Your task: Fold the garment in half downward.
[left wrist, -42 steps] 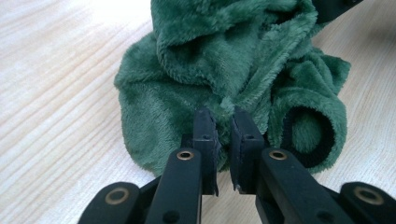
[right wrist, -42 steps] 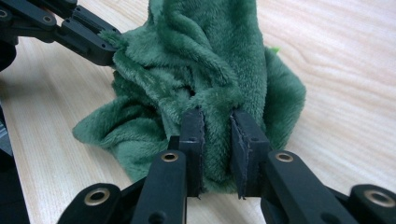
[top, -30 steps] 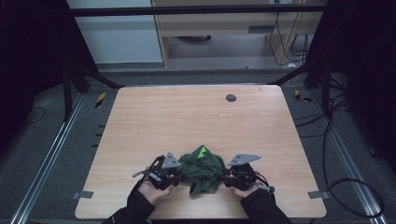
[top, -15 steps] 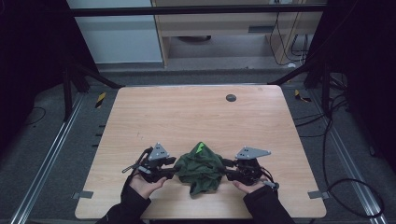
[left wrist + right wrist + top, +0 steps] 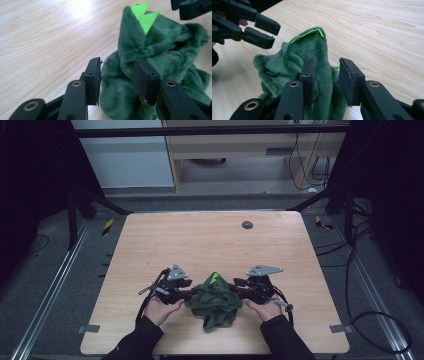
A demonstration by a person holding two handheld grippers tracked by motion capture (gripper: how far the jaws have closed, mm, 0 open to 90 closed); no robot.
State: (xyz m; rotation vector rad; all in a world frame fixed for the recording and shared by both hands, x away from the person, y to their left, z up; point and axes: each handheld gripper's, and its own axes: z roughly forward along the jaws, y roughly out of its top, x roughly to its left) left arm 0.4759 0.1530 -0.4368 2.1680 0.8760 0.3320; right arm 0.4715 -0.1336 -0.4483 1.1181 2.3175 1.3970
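Note:
A dark green plush toy (image 5: 214, 302) with bright green felt spikes (image 5: 143, 15) lies crumpled near the front edge of the wooden table (image 5: 210, 240). My left gripper (image 5: 192, 295) is at its left side, open, and its jaws (image 5: 116, 72) straddle a fold of the plush. At the toy's right side my right gripper (image 5: 236, 292) is open too, its jaws (image 5: 327, 75) on either side of a raised ridge of plush (image 5: 287, 62). The two grippers point at each other across the toy. A hand holds each one from the table's front edge.
A small dark round spot (image 5: 247, 224) sits at the table's far middle. Black frame bars (image 5: 95, 200) and cables (image 5: 360, 285) flank the table on the floor. Bare wood stretches beyond the toy.
Both grippers drew slightly apart, then came back in against the toy's sides and shifted a little farther from the front edge. The plush has stayed in about the same place.

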